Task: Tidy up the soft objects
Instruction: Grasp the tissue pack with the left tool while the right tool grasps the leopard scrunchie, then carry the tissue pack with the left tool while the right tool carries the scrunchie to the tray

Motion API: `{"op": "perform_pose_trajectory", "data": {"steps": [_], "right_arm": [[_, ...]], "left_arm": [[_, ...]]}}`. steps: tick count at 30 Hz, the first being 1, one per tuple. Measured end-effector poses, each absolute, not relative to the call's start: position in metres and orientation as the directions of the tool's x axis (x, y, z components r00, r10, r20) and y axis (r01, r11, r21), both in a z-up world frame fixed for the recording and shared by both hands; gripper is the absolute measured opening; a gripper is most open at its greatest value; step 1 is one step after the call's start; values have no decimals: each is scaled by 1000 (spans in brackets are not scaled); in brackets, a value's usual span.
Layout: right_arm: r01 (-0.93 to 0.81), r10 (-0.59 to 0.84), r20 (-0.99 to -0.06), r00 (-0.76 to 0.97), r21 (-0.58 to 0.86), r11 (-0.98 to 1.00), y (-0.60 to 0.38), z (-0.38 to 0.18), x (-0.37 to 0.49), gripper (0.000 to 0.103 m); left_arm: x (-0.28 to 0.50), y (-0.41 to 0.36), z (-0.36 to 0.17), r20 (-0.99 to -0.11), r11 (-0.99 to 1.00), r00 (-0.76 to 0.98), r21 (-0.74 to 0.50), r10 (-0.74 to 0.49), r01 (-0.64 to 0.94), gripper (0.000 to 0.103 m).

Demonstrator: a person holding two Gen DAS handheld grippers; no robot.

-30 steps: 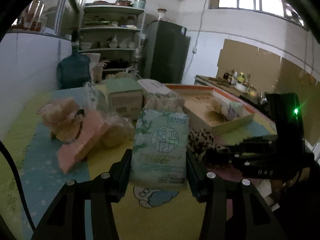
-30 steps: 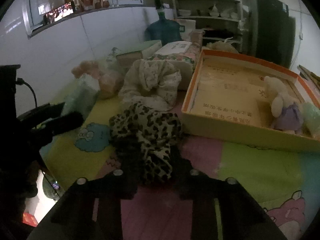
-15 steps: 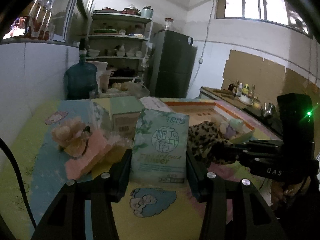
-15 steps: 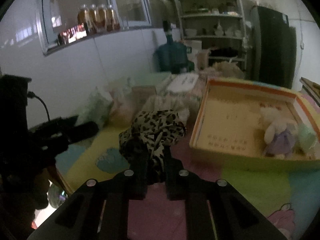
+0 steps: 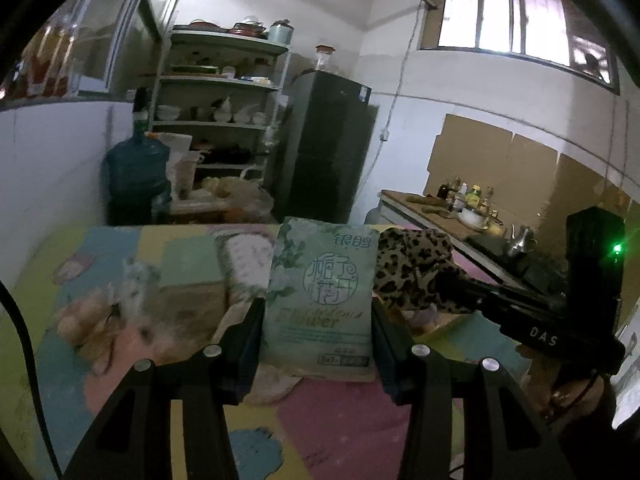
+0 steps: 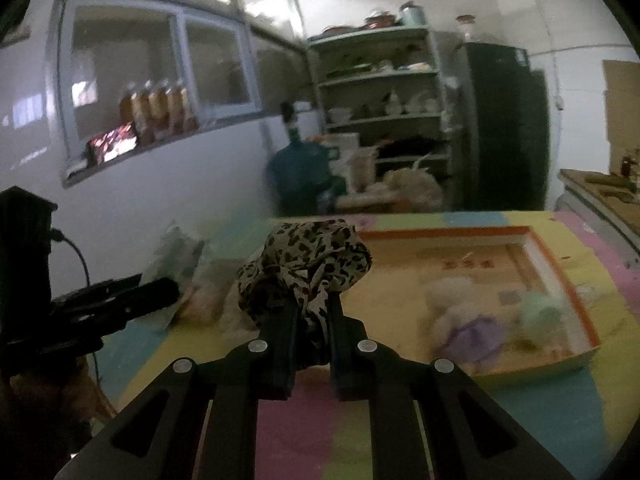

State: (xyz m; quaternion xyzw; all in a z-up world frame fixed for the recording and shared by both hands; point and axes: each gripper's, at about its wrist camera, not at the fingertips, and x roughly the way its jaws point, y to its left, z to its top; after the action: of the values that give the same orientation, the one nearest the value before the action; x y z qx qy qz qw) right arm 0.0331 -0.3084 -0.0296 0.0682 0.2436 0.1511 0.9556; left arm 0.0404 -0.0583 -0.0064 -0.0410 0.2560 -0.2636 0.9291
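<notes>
Setting: A kitchen-like room is showing, with a table covered by a pastel foam mat [image 6: 540,420] filling the near part of both views.
Tray: A shallow cardboard tray [image 6: 560,280] with an orange rim is lying on the mat, to the right in the right wrist view; a blurred white plush toy [image 6: 448,304] and a pale green soft ball [image 6: 540,312] are sitting inside it at its near right end.
Pile: More soft things, among them a pinkish plush [image 5: 80,320] and a green-topped box [image 5: 192,268], are crowding the left side of the mat, too blurred to name closely.
Left tool: The left gripper [image 5: 318,332] is clamping a green tissue pack [image 5: 320,292] upright between its fingers, clear of the mat.
Right tool: The right gripper [image 6: 312,332] is pinching a bunched leopard-print cloth [image 6: 304,268] with its fingers almost together, the cloth bulging above the tips.
Step in hand: Both items appear to be travelling in the air toward the tray.
Next move: Probably carrying each item over the orange rim and letting go above bare tray floor, away from the toys; the limp cloth may snag on the fingers.
</notes>
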Motion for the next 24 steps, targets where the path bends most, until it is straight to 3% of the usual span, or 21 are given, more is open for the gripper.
{"op": "perform_pose_trajectory", "data": {"steps": [24], "right_arm": [[-70,155,-375,914,231,970,-431,-18,56,13]], "left_arm": [[108,-200,10,-472,824,682,-226,-559,519,48]]}}
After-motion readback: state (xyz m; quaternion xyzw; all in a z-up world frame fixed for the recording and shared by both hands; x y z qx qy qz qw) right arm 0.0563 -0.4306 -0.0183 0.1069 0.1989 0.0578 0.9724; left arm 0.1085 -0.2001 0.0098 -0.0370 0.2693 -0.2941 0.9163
